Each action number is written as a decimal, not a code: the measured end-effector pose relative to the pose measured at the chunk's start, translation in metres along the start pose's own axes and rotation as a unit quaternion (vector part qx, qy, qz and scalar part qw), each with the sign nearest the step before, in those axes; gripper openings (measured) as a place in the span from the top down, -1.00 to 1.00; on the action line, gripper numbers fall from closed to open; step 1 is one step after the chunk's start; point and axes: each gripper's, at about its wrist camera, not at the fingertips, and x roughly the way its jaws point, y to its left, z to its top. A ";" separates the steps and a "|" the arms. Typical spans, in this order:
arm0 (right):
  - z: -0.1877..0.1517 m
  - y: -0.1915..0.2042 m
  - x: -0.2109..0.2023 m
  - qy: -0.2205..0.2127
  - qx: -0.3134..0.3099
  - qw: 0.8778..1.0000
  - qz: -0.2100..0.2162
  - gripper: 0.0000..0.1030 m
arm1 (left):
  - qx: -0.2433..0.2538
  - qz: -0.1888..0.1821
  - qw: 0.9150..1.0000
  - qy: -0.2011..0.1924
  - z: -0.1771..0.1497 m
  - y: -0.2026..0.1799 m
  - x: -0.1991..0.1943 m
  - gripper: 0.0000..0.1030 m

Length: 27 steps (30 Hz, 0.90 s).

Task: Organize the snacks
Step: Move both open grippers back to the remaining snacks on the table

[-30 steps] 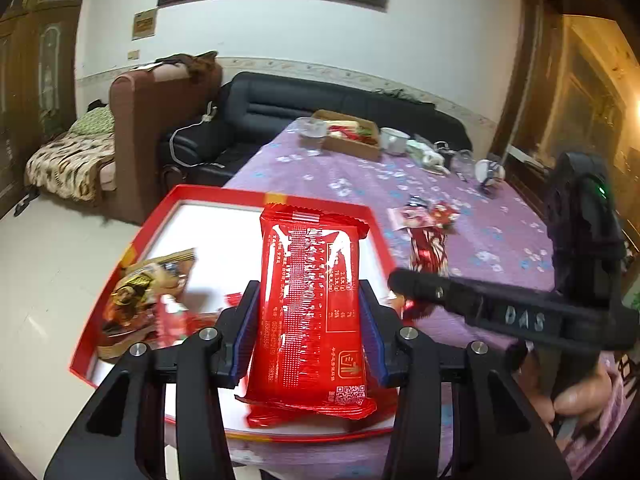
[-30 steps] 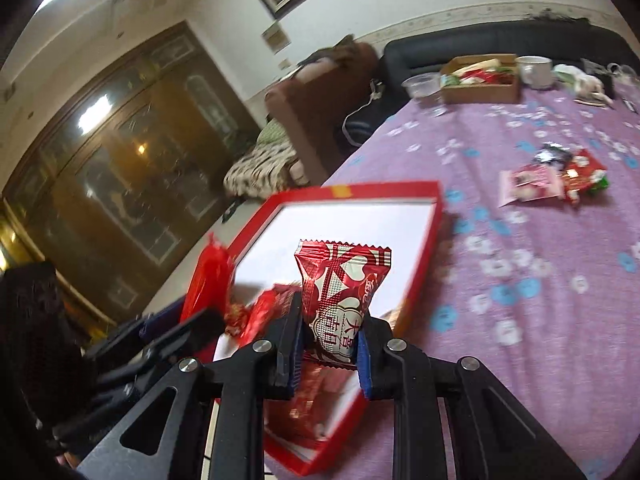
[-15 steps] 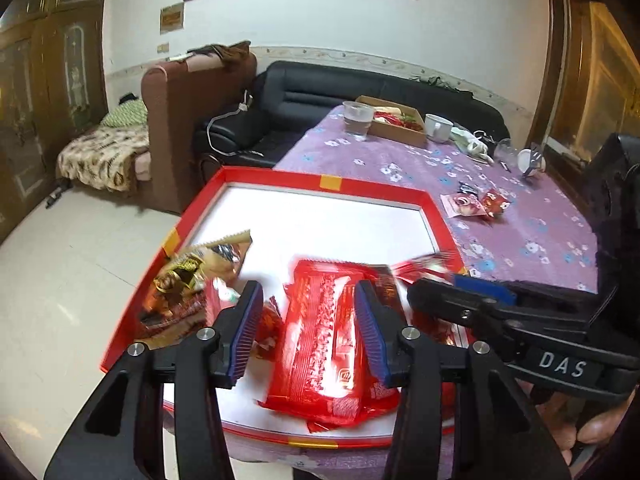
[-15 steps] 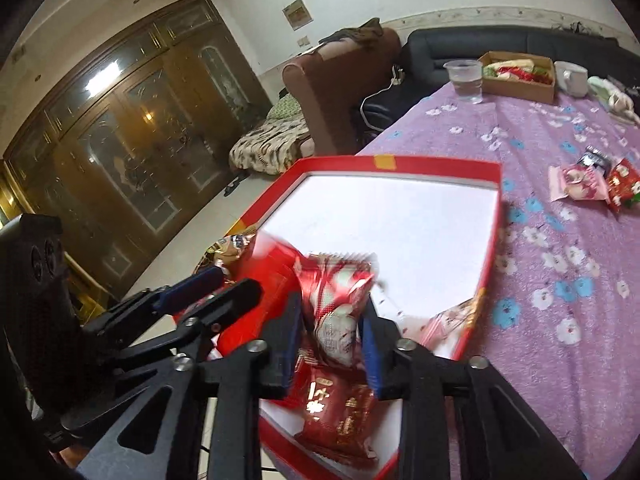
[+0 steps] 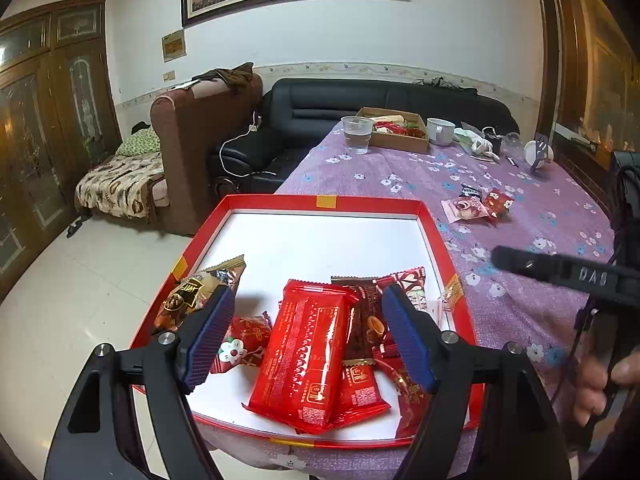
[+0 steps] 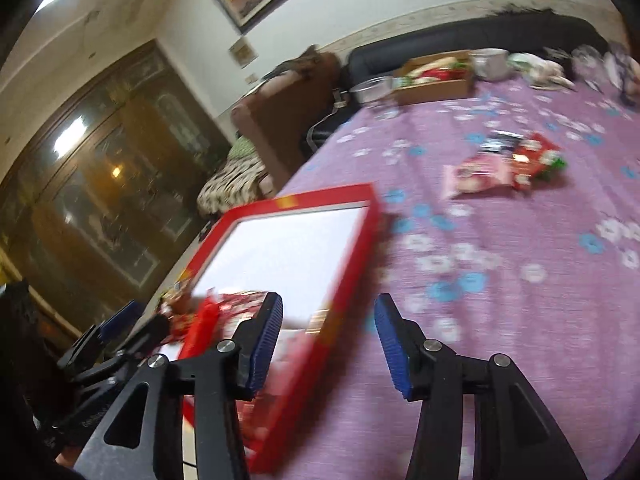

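Left gripper (image 5: 306, 338) hung over the near end of the red tray (image 5: 328, 201), jaws just spread wide and released, blue pads clear of everything. Below and between them, flat on the tray's white floor, lay the big red packet (image 5: 304, 356), let go and overlapping a dark brown bar (image 5: 366, 326) and a smaller red packet (image 5: 362, 392). To the left, a brown and gold packet (image 5: 192, 296) leaned against the tray's left wall, with a small red sweet with a flower (image 5: 240, 340) beside it. At the right, a red and white heart-patterned packet (image 5: 412, 284) rested near the tray's right wall.

Right gripper (image 6: 328, 344) stood released too, jaws just parted, nothing between the pads; seen through the gap were the tray's right wall and purple flowered cloth (image 6: 500, 272). Heavy blur in that view. Fingers of a hand (image 5: 600, 384) showed on that gripper's handle at the right of the left view.

Farther off on the cloth, well apart from the tray, lay a small heap of loose snacks (image 5: 476, 204). At the far end stood a plastic cup (image 5: 356, 134), a cardboard box (image 5: 396, 134) and a white mug (image 5: 440, 130).
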 end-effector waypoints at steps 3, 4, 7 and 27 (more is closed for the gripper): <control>0.004 -0.034 -0.015 -0.017 0.038 0.999 -0.013 -0.05 | 0.004 0.002 1.000 -0.002 0.002 -0.004 -0.001 -0.55; 0.006 -0.042 -0.019 -0.021 0.047 0.999 -0.014 -0.05 | 0.006 0.002 1.000 -0.002 0.002 -0.006 -0.001 -0.55; 0.010 -0.068 -0.033 -0.035 0.072 0.996 -0.025 -0.10 | 0.011 0.003 1.000 -0.001 0.003 -0.011 -0.001 -0.55; 0.002 -0.168 -0.065 -0.088 0.191 0.977 -0.032 -0.18 | 0.056 0.003 0.998 0.014 0.006 -0.060 0.011 -0.55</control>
